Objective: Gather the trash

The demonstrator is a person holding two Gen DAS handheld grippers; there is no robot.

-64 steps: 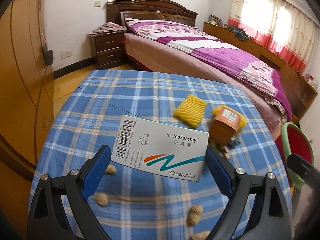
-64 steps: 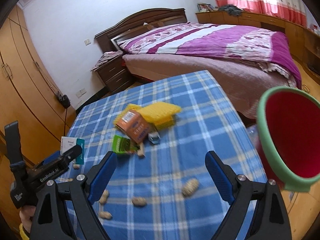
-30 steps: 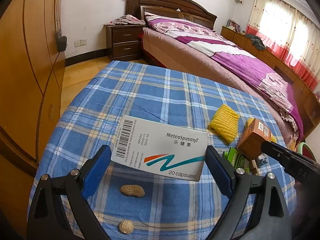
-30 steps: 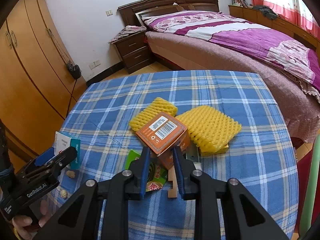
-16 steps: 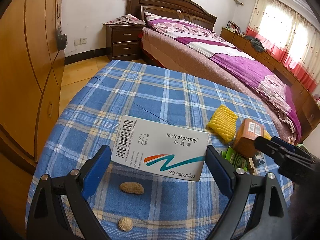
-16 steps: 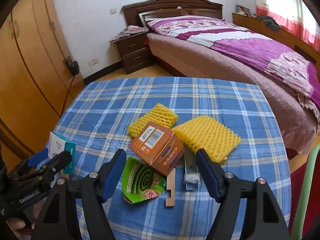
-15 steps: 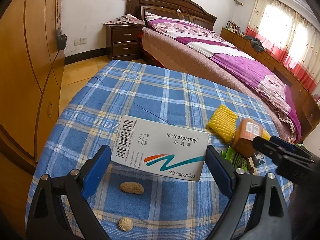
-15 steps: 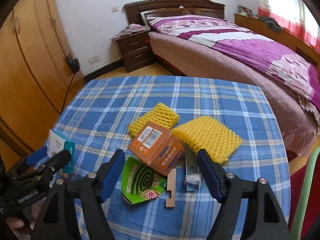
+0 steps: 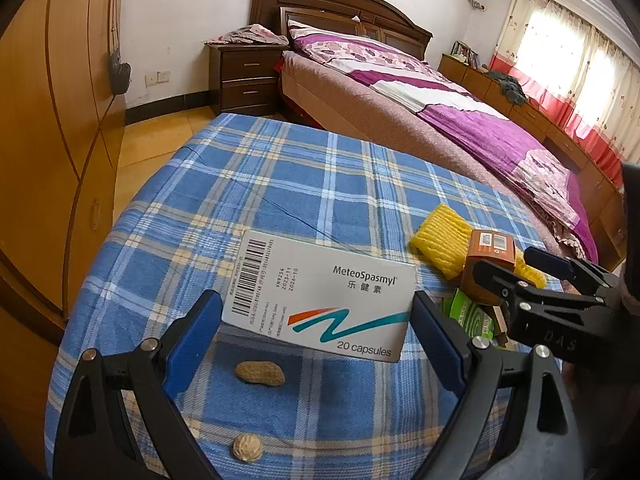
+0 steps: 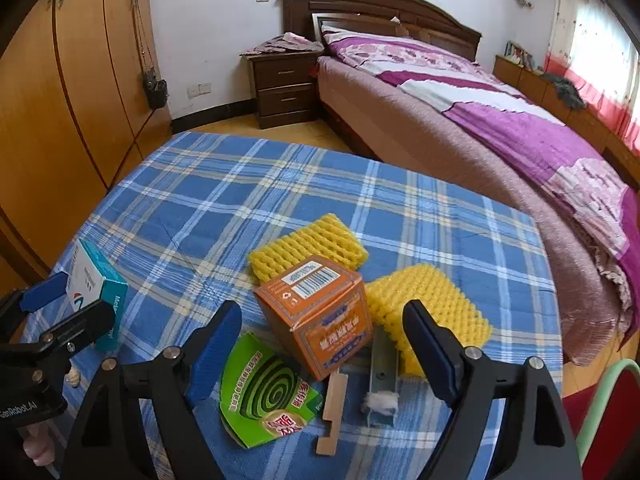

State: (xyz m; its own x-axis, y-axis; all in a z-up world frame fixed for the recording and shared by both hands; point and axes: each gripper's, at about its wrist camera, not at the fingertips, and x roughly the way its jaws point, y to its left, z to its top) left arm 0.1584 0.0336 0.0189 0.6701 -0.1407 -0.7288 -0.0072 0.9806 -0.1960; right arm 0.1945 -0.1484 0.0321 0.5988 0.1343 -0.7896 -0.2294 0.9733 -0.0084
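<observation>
My left gripper [image 9: 316, 300] is shut on a white MeteoSpasmyl medicine box [image 9: 320, 292], held just above the blue plaid table [image 9: 280, 184]. In the right wrist view the same box [image 10: 96, 292] shows at the left edge. My right gripper [image 10: 322, 312] hangs over the trash pile with its jaws opening wide. An orange carton [image 10: 316, 312] stands on the cloth between and just beyond the fingers, and the pads do not touch it. Beside it lie two yellow foam nets [image 10: 308, 244], a green mosquito-coil wrapper [image 10: 264, 392], a wooden stick [image 10: 332, 412] and a metal piece with cotton [image 10: 382, 376].
Two peanuts [image 9: 260, 372] lie on the cloth under the left gripper. A red bin with a green rim [image 10: 600, 400] stands off the table's right edge. A bed [image 10: 500, 128] fills the far right and a wooden wardrobe [image 10: 60, 120] stands to the left.
The right gripper's jaws went from nearly shut to wide apart, and it shifted closer over the orange carton while rolling a little. The left gripper kept still with the medicine box.
</observation>
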